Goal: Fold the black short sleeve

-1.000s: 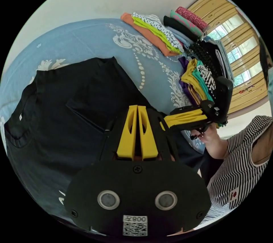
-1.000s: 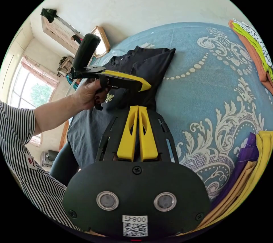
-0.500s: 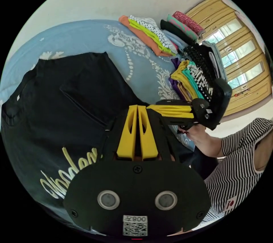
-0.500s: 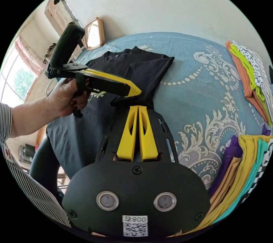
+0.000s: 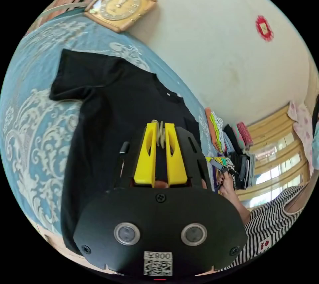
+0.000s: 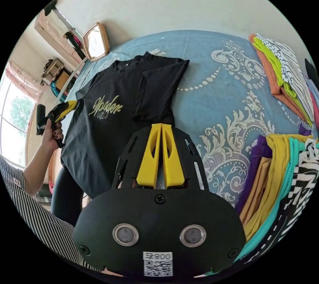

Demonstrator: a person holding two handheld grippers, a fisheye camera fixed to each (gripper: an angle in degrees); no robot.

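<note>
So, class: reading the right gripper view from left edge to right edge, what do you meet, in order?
Window → left hand-held gripper → black T-shirt → bare blue bedspread → stacks of folded clothes.

We can't see the black shirt's [image 6: 109,124] hem, the right gripper's [image 6: 161,128] body covers it. Folded stack [image 6: 282,177] runs off-frame.

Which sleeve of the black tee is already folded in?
The sleeve on the right gripper's side: it lies folded over the black short-sleeve T-shirt's chest. The other sleeve, near the left gripper, lies out to the side.
</note>
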